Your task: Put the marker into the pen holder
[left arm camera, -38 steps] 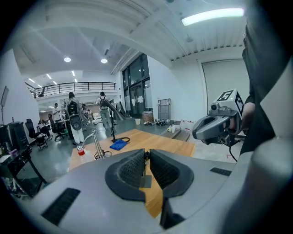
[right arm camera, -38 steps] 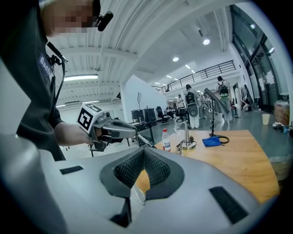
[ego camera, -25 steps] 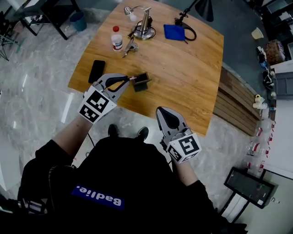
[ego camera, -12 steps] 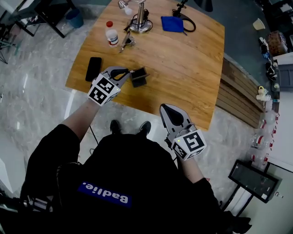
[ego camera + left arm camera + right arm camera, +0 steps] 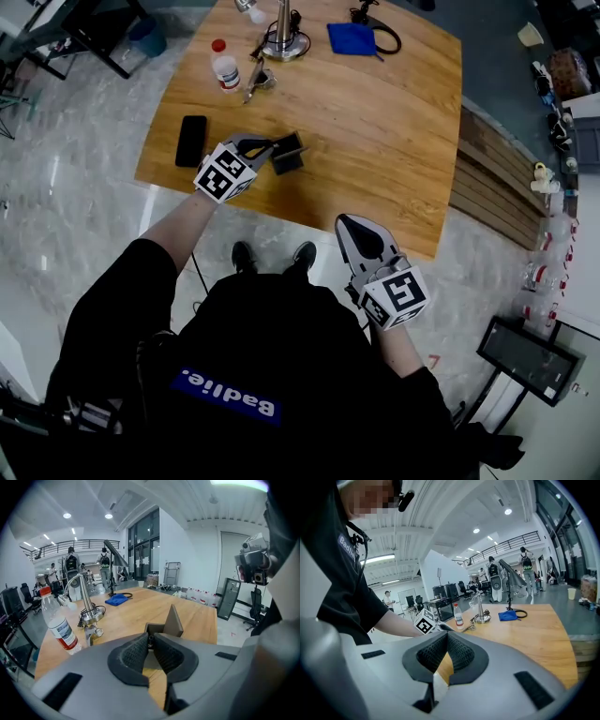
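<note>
A dark, angular pen holder stands on the wooden table near its front edge. My left gripper is right beside the holder's left side, with its tips at the opening. It is shut on a dark marker, of which only the end shows between the pads; the rest is hidden. My right gripper hangs off the table's front edge, shut with nothing in it.
A black phone lies left of the holder. Further back stand a red-capped bottle, a metal lamp base with a cable, and a blue cloth. People walk in the hall behind.
My left gripper has carried the marker forward and right, up to the pen holder's opening. The right gripper has stayed near the front table edge.
</note>
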Demonstrator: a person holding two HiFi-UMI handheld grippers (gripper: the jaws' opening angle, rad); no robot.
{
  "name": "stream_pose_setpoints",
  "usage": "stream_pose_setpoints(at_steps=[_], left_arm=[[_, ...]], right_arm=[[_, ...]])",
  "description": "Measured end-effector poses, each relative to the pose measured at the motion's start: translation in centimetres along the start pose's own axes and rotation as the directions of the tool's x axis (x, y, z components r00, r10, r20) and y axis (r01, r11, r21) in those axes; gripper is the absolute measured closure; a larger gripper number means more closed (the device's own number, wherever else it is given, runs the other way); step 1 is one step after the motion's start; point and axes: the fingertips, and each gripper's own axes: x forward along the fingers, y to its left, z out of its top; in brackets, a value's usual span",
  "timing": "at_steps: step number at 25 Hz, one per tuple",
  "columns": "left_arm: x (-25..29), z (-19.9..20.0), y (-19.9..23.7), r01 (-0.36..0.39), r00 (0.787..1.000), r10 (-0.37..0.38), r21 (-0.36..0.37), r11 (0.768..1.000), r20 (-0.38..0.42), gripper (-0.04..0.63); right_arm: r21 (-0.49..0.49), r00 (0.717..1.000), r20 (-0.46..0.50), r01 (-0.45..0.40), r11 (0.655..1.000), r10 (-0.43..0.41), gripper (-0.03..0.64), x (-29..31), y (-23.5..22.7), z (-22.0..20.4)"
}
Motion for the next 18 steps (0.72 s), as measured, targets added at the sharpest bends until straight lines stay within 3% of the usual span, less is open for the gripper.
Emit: stream_pose_setpoints(at_steps=[9,18], left_arm=[[1.2,-1.2,0.4,0.022,1.0,-0.022,-0.002,1.0,0.017,0.552],[0.6,-0.9,0.2,0.025,0.999,-0.026,0.044,0.999,0.021,0.549]], right_arm=[[0.006,1.0,-0.012,0.026,1.0,-0.026,0.614,-0.2,0.2,-0.7],[-0.004,1.0,-0.007,0.003,1.0,-0.003,0.614,0.7,1.0,-0.6]])
